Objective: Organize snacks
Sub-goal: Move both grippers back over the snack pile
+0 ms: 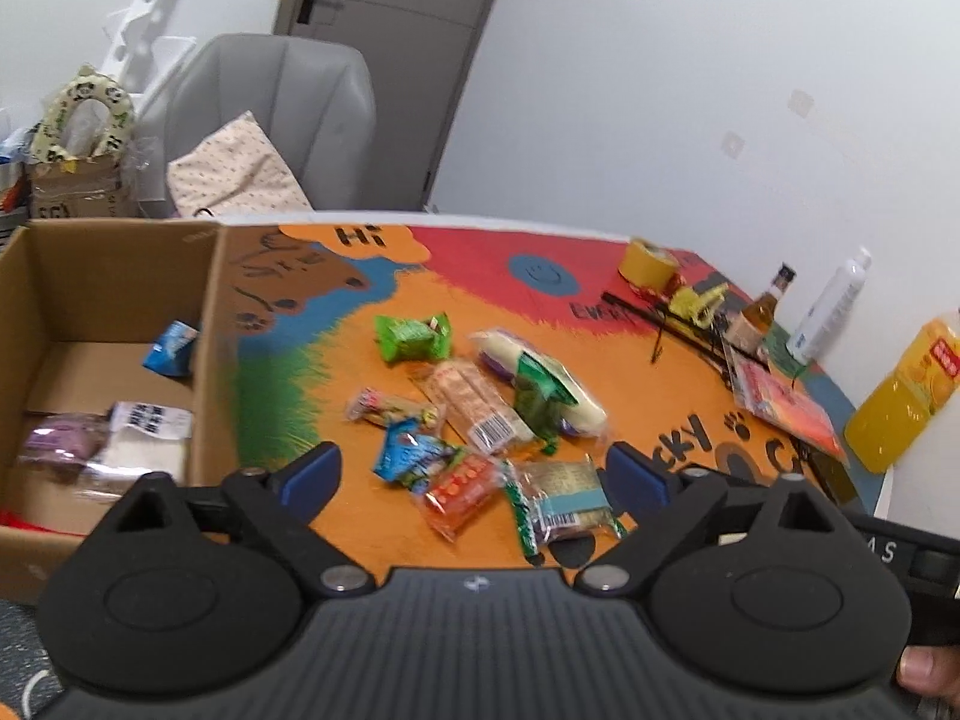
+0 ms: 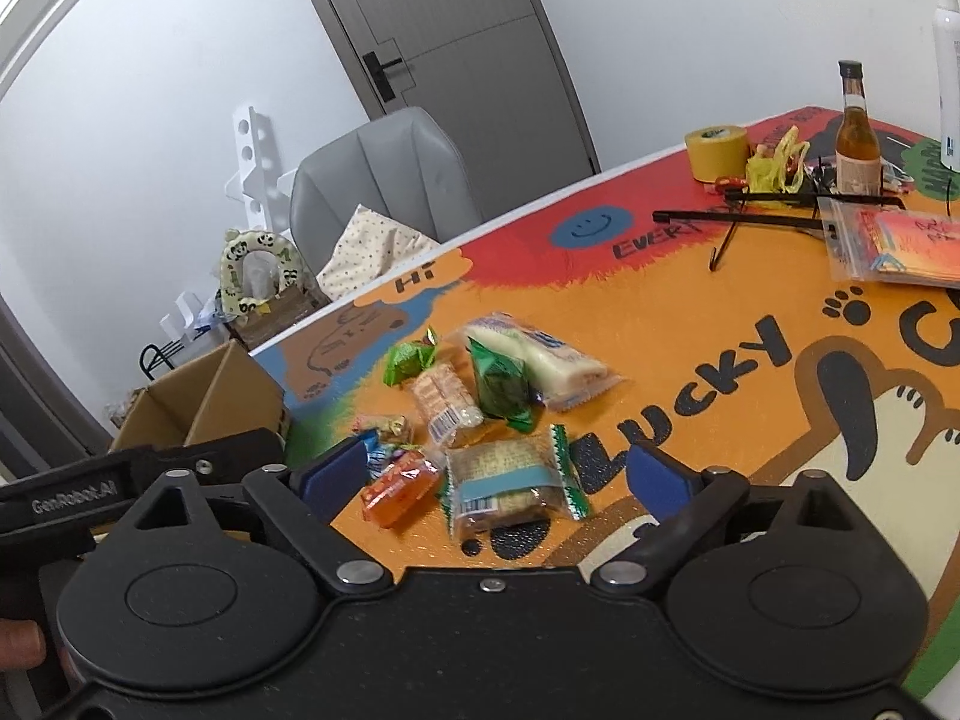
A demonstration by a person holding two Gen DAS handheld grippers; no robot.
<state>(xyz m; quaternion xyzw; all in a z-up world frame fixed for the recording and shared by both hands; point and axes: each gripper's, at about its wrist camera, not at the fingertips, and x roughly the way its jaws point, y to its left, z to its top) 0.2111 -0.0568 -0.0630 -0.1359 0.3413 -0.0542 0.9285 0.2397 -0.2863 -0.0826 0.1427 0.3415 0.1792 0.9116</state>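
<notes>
Several snack packets lie in a heap on the painted orange table: a light green one, a long white one, a cracker pack, a blue one, an orange one and a brown cake pack. My left gripper hangs open above the near side of the heap, over the blue and orange packets. My right gripper is open too, with the brown cake pack lying on the table below its jaws. An open cardboard box at the left holds a blue packet, a purple one and a white one.
At the table's far right stand a yellow tape roll, a small brown bottle, a white spray bottle and an orange juice bottle. A bagged red booklet and black rods lie there. A grey chair stands behind.
</notes>
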